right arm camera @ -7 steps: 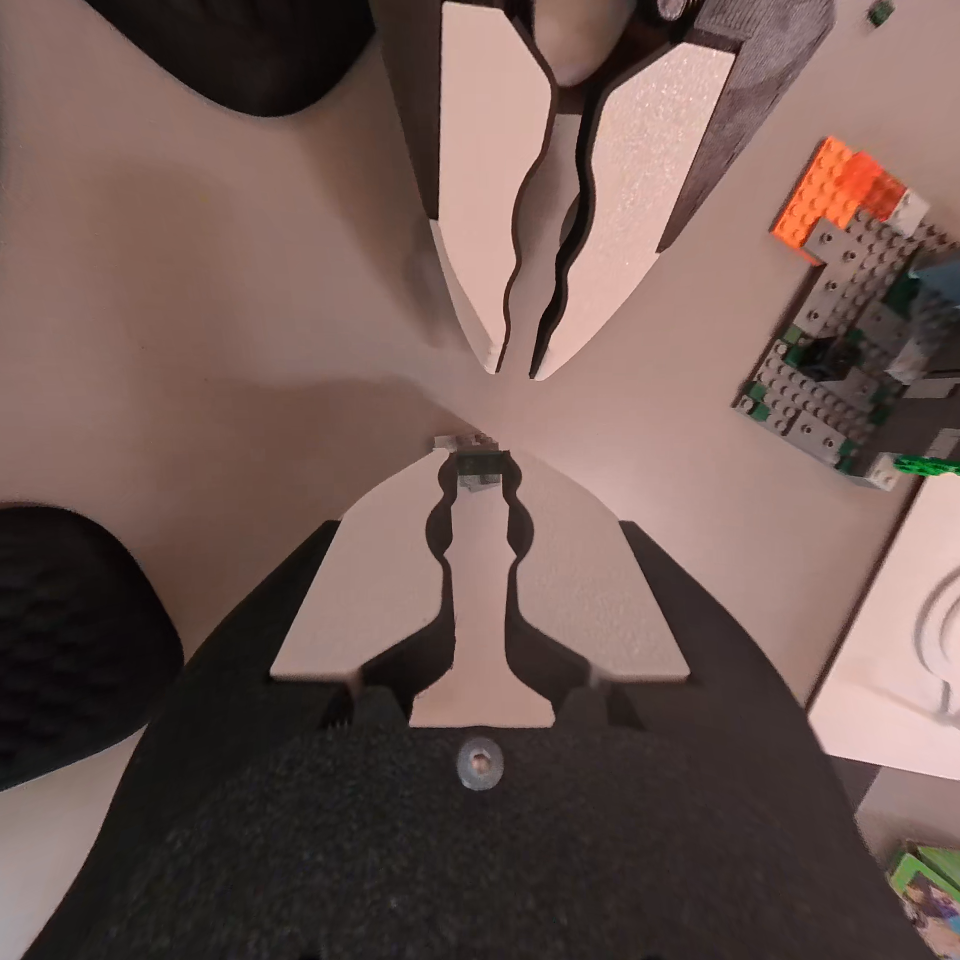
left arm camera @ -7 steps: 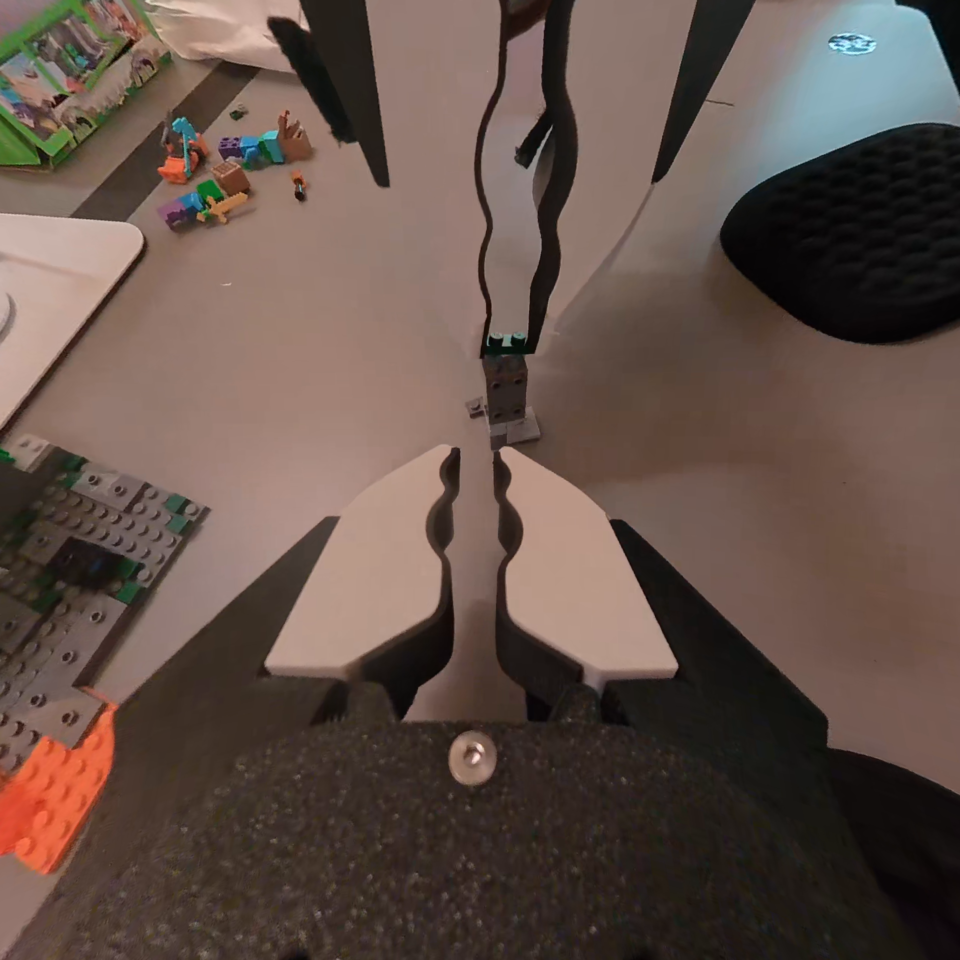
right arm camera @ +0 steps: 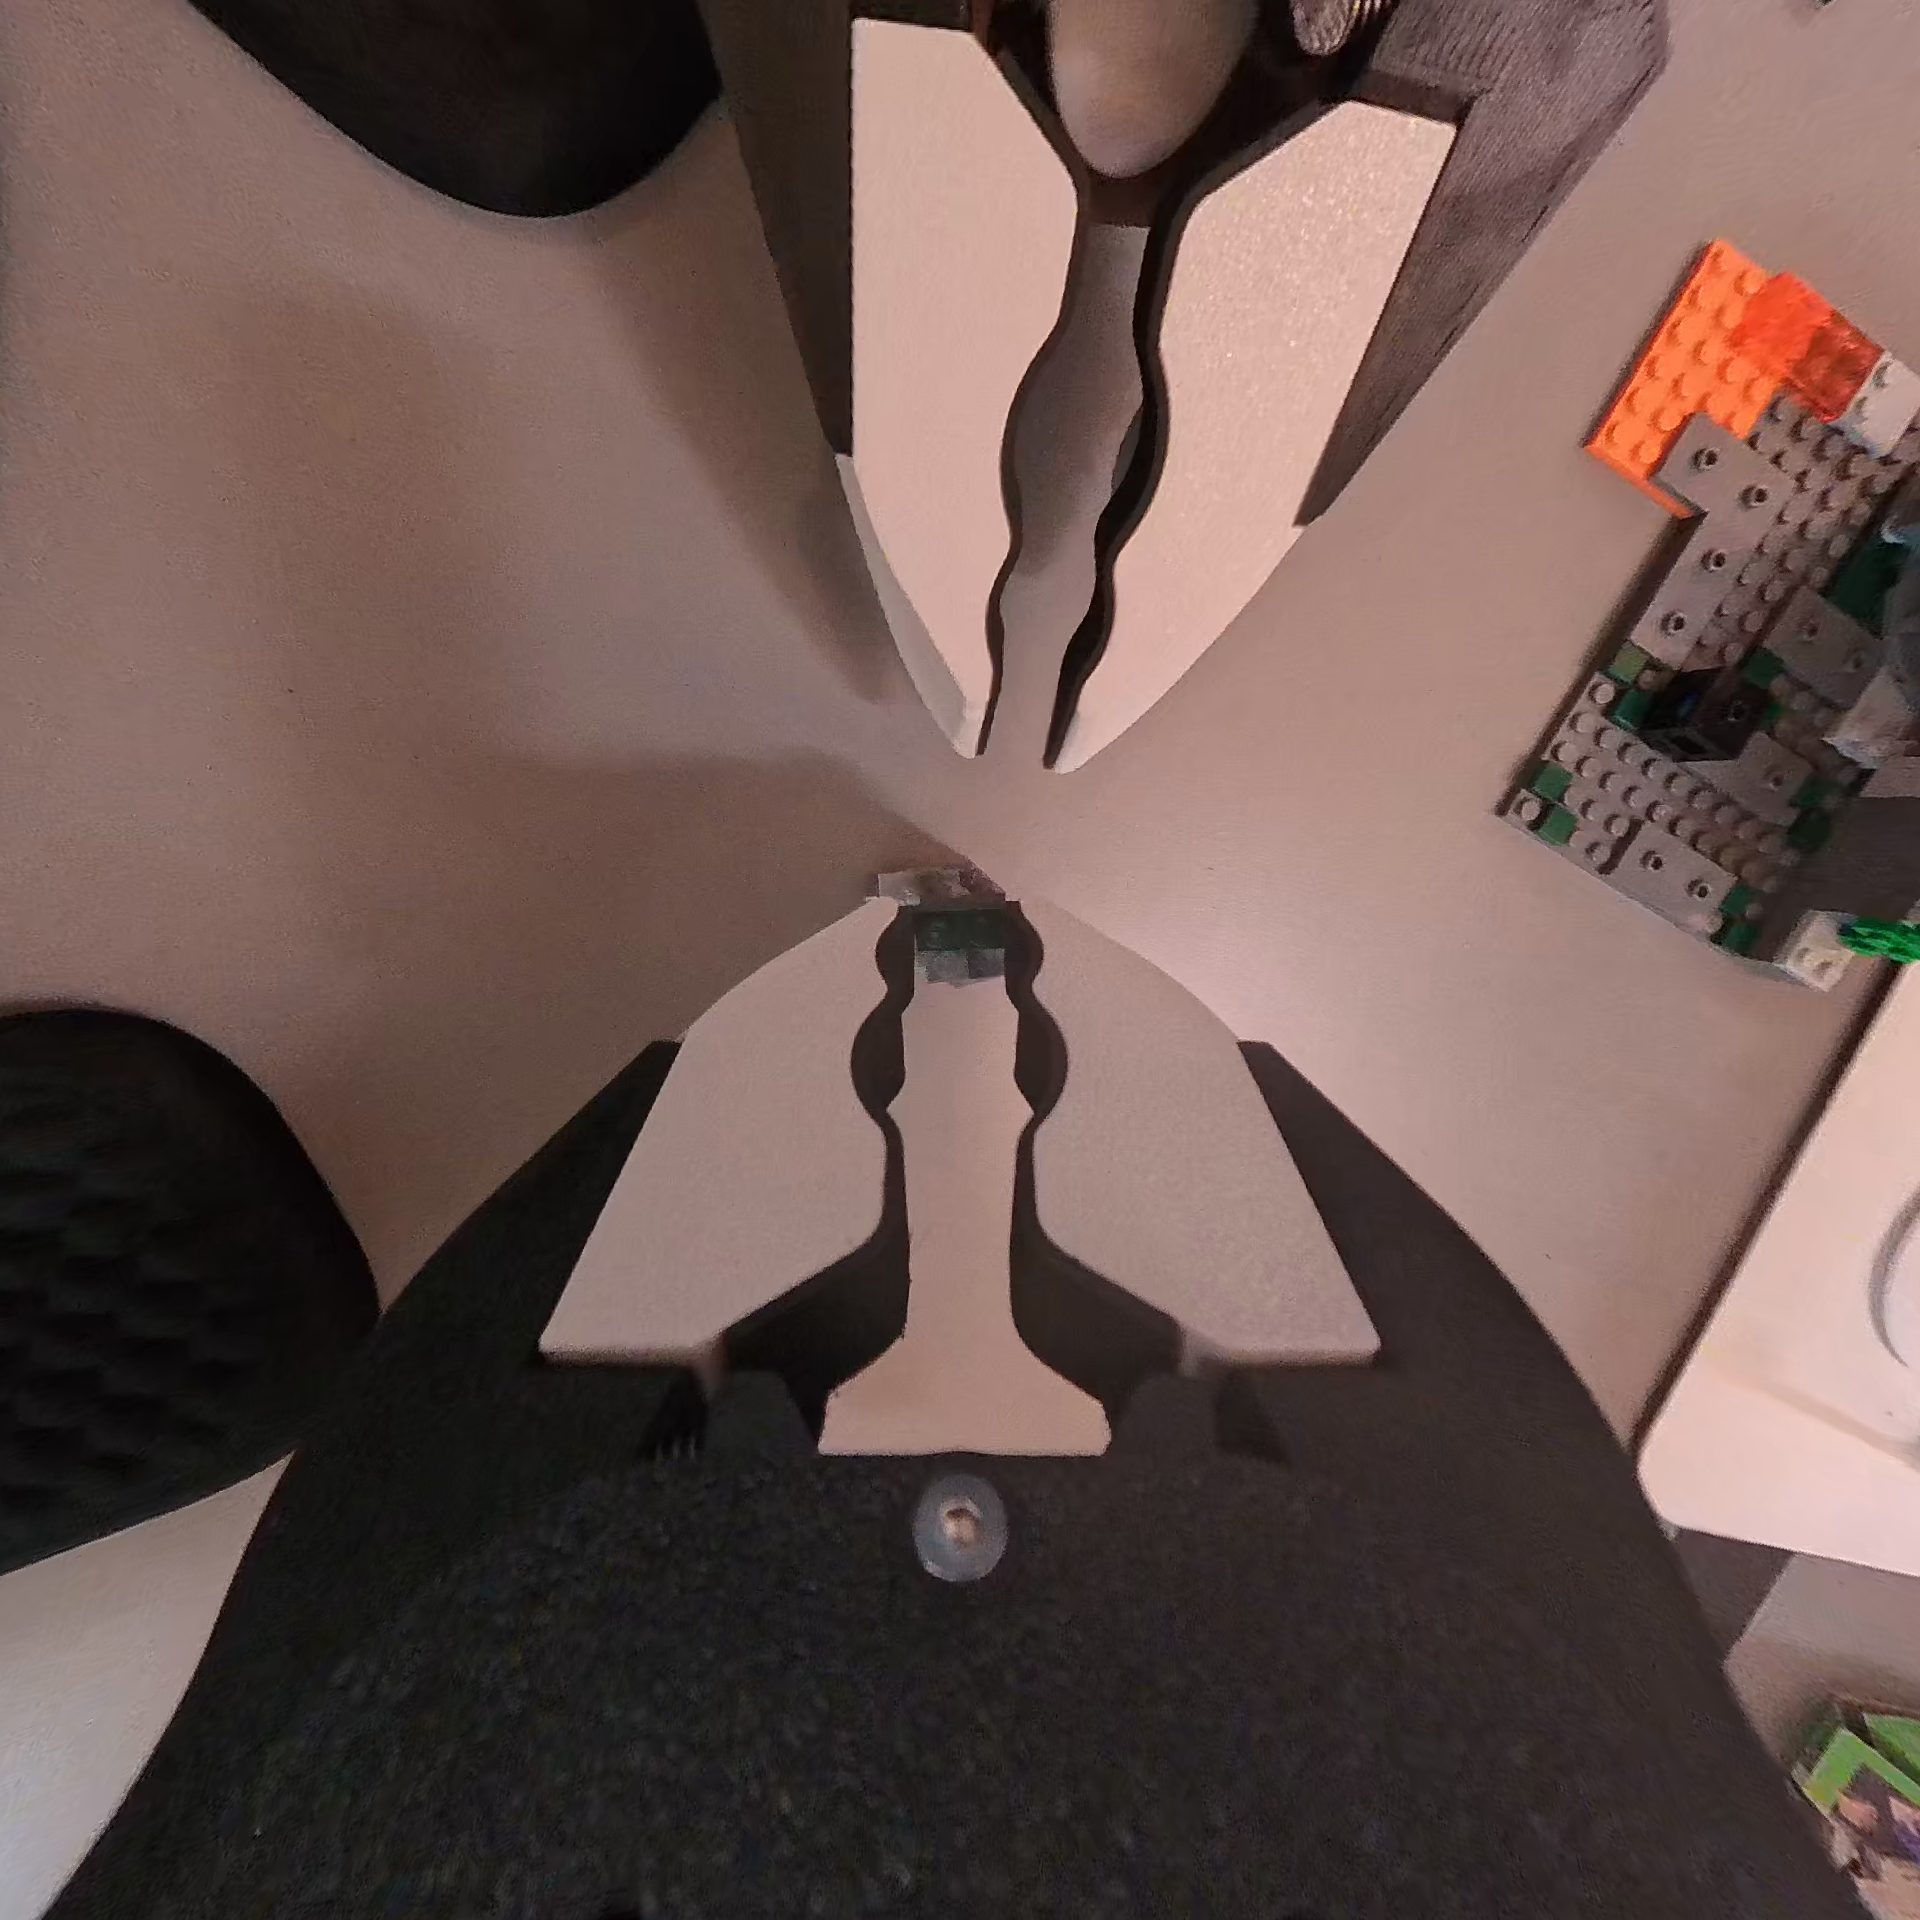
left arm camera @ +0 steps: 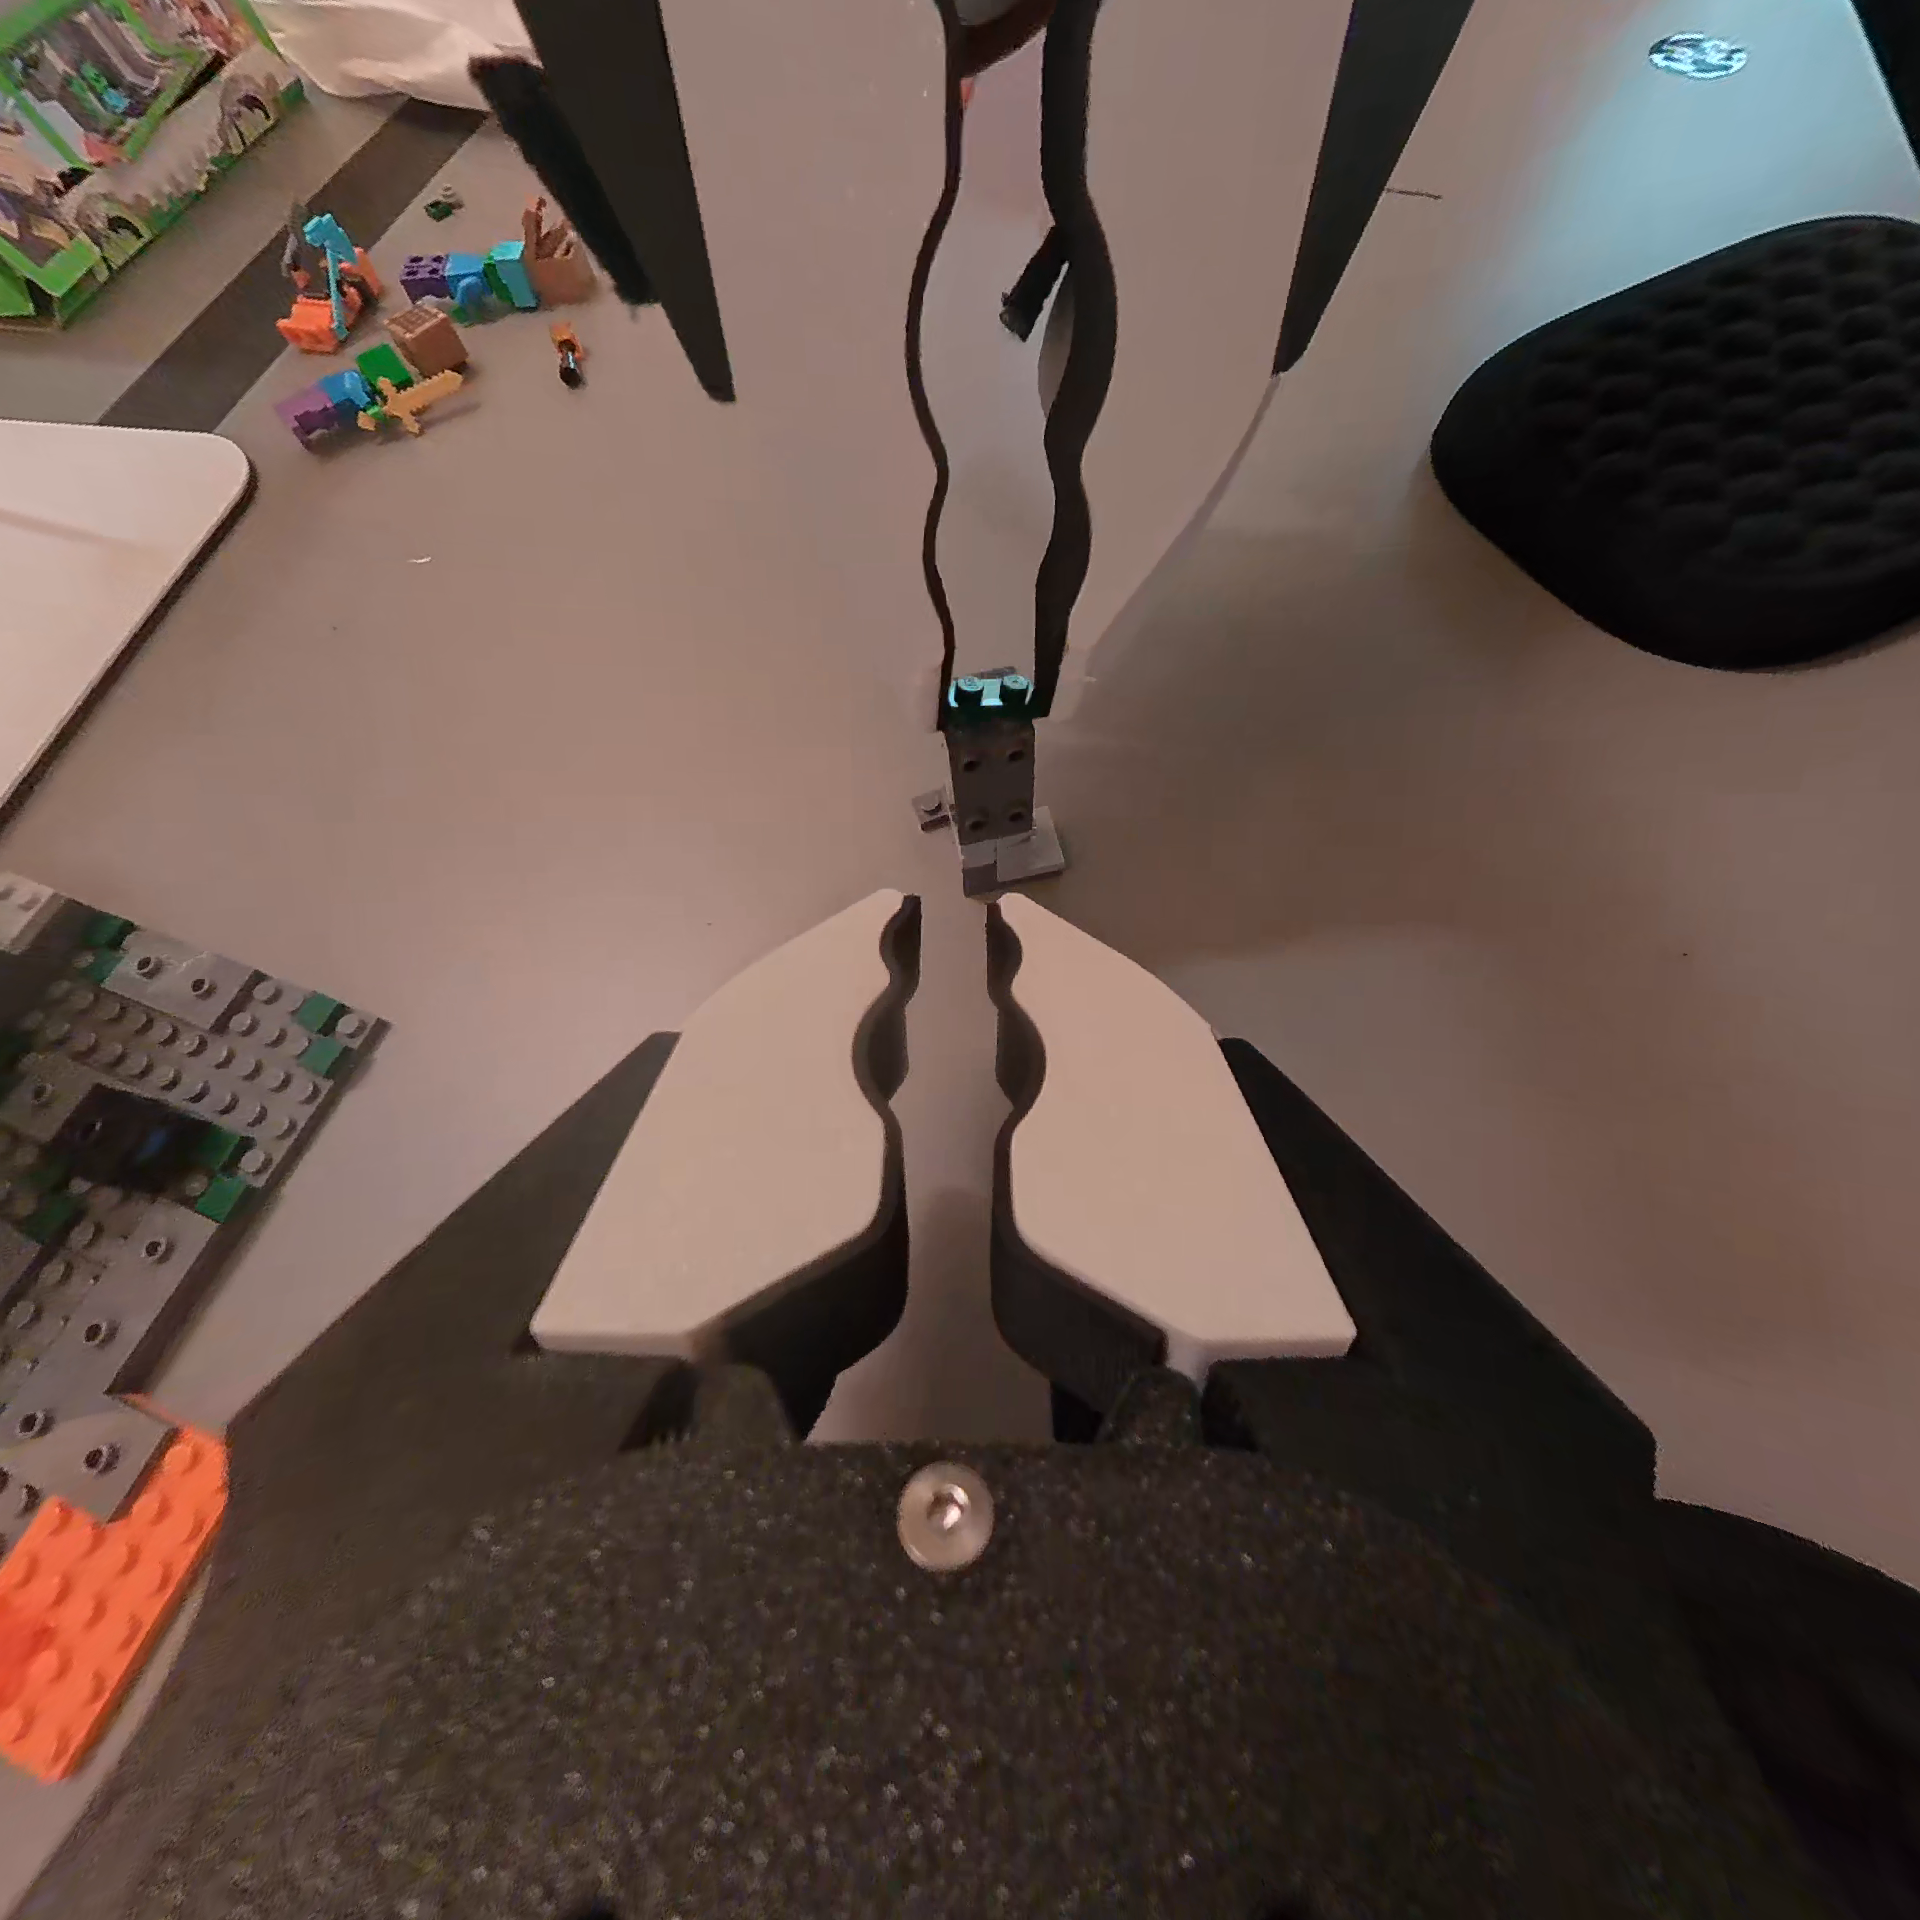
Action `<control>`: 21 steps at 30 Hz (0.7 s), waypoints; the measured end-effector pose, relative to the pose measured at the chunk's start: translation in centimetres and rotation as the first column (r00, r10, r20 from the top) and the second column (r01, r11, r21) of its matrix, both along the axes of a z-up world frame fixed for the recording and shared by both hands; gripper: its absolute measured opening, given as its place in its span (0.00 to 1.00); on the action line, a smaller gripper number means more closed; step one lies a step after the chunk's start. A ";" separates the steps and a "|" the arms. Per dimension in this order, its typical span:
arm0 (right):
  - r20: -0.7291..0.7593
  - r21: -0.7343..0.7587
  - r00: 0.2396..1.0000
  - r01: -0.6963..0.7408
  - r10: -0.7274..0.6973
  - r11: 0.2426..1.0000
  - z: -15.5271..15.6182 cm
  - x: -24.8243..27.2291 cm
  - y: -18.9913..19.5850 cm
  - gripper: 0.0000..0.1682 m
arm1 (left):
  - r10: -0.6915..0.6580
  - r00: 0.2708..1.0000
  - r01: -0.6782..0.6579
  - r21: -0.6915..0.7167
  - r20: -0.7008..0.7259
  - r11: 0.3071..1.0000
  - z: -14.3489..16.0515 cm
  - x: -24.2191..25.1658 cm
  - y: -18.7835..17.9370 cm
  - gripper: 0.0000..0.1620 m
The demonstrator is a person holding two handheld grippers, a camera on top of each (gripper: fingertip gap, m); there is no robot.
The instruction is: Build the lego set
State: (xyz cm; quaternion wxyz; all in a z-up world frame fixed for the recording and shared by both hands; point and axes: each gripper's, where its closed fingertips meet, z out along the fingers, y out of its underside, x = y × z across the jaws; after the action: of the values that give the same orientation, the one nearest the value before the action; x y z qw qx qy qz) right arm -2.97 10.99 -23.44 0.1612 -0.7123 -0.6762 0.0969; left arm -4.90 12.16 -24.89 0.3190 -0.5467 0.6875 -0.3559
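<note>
A small dark grey brick column (left arm camera: 992, 784) stands on grey plates (left arm camera: 1023, 854) on the table, with a teal piece (left arm camera: 987, 698) on top. My right gripper (left arm camera: 989, 707) comes down from the far side and is shut on the teal top piece. In the right wrist view the gripper (right arm camera: 958, 925) pinches that piece (right arm camera: 956, 943) at its fingertips. My left gripper (left arm camera: 954, 906) points at the column's base from just in front, its jaws a narrow gap apart and empty. It shows opposite in the right wrist view (right arm camera: 1016, 758).
The grey and green studded build (left arm camera: 156, 1091) with an orange plate (left arm camera: 94, 1590) lies at the left, also seen in the right wrist view (right arm camera: 1714, 727). Loose coloured bricks (left arm camera: 416, 312) and the set box (left arm camera: 104, 156) lie far left. There is also a black pad (left arm camera: 1704, 447) and a white board (left arm camera: 94, 540). Both grippers' tips are close together, under 4 cm apart.
</note>
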 end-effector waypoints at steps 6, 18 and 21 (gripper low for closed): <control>-0.006 -0.018 1.000 -0.010 0.010 1.000 -0.2 -0.1 0.1 0.10 | -0.012 1.000 0.013 -0.011 0.004 1.000 0.0 0.0 -0.2 0.07; -0.014 -0.056 1.000 -0.009 0.009 0.998 -0.2 -0.2 0.3 0.10 | -0.028 1.000 0.028 -0.023 -0.001 0.999 -0.2 0.0 -0.6 0.07; -0.024 -0.058 1.000 -0.007 0.005 0.998 0.0 -0.2 0.4 0.11 | -0.030 1.000 0.030 -0.024 -0.003 0.999 -0.3 0.0 -0.6 0.07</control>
State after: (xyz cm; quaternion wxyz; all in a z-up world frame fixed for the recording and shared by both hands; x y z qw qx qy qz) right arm -3.16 11.36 -23.47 0.1482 -0.7135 -0.6732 0.1256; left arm -4.90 11.55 -25.17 0.3060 -0.5407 0.6920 -0.3676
